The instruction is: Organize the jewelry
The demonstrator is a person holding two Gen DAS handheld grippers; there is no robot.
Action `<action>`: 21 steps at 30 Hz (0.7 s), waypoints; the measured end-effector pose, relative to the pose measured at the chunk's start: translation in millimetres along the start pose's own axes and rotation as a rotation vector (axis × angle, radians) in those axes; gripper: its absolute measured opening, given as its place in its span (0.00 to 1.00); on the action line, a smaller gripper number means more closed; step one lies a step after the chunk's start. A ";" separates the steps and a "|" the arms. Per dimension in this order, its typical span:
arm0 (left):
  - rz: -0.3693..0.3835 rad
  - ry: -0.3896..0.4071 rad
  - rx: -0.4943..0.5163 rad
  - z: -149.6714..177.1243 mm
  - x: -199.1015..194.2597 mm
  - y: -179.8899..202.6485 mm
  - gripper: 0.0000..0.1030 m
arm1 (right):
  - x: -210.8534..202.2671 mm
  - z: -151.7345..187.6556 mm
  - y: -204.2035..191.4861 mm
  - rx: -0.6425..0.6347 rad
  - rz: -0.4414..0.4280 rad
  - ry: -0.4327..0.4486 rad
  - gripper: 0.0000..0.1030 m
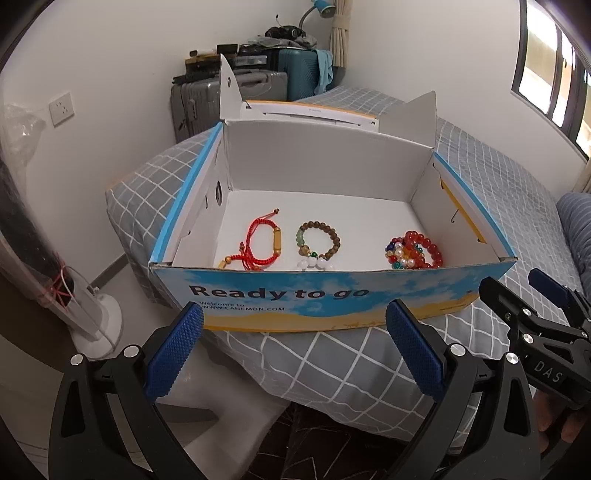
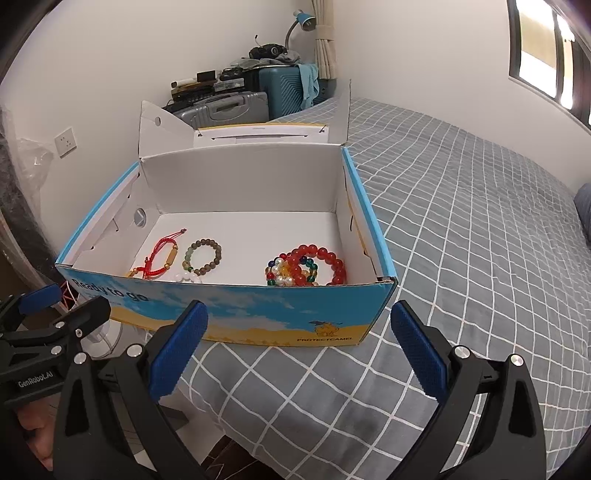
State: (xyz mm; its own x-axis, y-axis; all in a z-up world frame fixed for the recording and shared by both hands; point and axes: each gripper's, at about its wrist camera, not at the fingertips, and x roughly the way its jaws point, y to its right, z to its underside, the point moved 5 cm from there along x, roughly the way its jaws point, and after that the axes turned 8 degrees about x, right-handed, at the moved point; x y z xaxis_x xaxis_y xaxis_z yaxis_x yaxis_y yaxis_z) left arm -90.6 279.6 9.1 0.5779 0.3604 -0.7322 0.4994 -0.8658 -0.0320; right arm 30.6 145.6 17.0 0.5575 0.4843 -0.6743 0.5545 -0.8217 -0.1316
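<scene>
My left gripper (image 1: 295,347) and my right gripper (image 2: 299,347) both hover spread wide, nothing between their blue ridged pads, side by side at the near edge of the bed with the grey, white-checked cover (image 2: 461,229). Straight ahead of both stands the open cardboard box printed with blue sky and the words "Ready to go" (image 1: 280,295), its lid flaps standing up at the far side. Its near wall rises between my fingers and everything inside.

Inside, on the white floor close behind that wall, lie three lots of jewelry. Ahead and a little left of my left gripper is the red cord bracelet with yellow tube beads (image 1: 258,245). Just right of it, apart from it, lies the brown wooden bead bracelet with green and white beads (image 1: 318,246). Well apart from those, toward the box's right wall and ahead of my right gripper, the red glass bead bracelet (image 2: 327,264) lies touching a multicoloured bead bracelet with pearls (image 2: 284,273).

Beyond the box, against the white wall, grey and teal suitcases (image 2: 255,99) are piled with clutter, a blue desk lamp (image 2: 304,20) above them.
</scene>
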 end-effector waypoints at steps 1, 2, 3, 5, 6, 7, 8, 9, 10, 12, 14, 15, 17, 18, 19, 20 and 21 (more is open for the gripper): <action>0.000 0.002 0.000 -0.4 -0.2 0.2 0.94 | 0.2 -0.9 -0.4 -0.001 0.002 0.002 0.93; 0.000 0.004 0.001 -0.9 -0.3 0.3 0.94 | 0.0 -1.3 -0.4 -0.003 0.006 0.006 0.93; -0.003 0.007 0.004 -1.3 -0.7 0.4 0.94 | -0.2 -1.7 -0.4 -0.005 0.010 0.008 0.93; -0.010 0.011 0.010 -2.1 -0.9 1.2 0.94 | 0.0 -2.0 -0.3 -0.004 0.009 0.007 0.93; -0.008 0.014 0.010 -2.8 -1.0 1.6 0.94 | 0.3 -2.3 -1.2 -0.005 0.010 0.006 0.93; -0.005 0.014 0.010 -3.1 -1.0 2.0 0.94 | 0.5 -2.2 -1.3 -0.009 0.012 0.007 0.93; -0.004 0.012 0.011 -3.0 -0.5 1.7 0.94 | 0.0 -2.4 -0.8 -0.011 0.016 0.010 0.93; -0.007 0.013 0.015 -3.4 -0.4 2.5 0.94 | 0.2 -2.5 -1.1 -0.013 0.017 0.012 0.93; -0.010 0.015 0.019 -3.5 -0.4 3.1 0.94 | 0.5 -2.5 -1.1 -0.014 0.019 0.012 0.93; -0.015 0.015 0.026 -3.9 -0.5 3.8 0.94 | 1.2 -2.9 -0.7 -0.013 0.022 0.012 0.93; -0.016 0.021 0.029 -4.5 -1.5 4.2 0.94 | 1.8 -3.3 -0.8 -0.012 0.025 0.011 0.93; -0.019 0.022 0.030 -4.6 -2.1 4.9 0.94 | 1.7 -3.2 -0.8 -0.011 0.026 0.012 0.93; -0.016 0.023 0.027 -4.7 -2.4 4.9 0.94 | 1.5 -3.3 -1.1 -0.010 0.026 0.012 0.93; -0.010 0.023 0.024 -5.0 -2.4 5.2 0.94 | 1.5 -3.2 -1.1 -0.011 0.026 0.012 0.93; -0.007 0.022 0.024 -4.4 -2.5 5.5 0.94 | 1.7 -3.2 -1.1 -0.013 0.027 0.011 0.93; -0.008 0.022 0.025 -4.2 -2.6 5.4 0.94 | 1.7 -3.2 -1.0 -0.012 0.027 0.011 0.93; -0.012 0.024 0.027 -4.1 -3.0 5.6 0.94 | 1.5 -3.2 -1.0 -0.012 0.024 0.010 0.93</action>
State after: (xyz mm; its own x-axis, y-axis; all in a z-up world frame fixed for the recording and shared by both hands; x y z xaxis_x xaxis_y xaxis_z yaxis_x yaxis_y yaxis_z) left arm -86.9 275.1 13.9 0.5878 0.3784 -0.7150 0.4886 -0.8705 -0.0590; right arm 32.8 148.1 18.4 0.5774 0.4673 -0.6695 0.5483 -0.8295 -0.1061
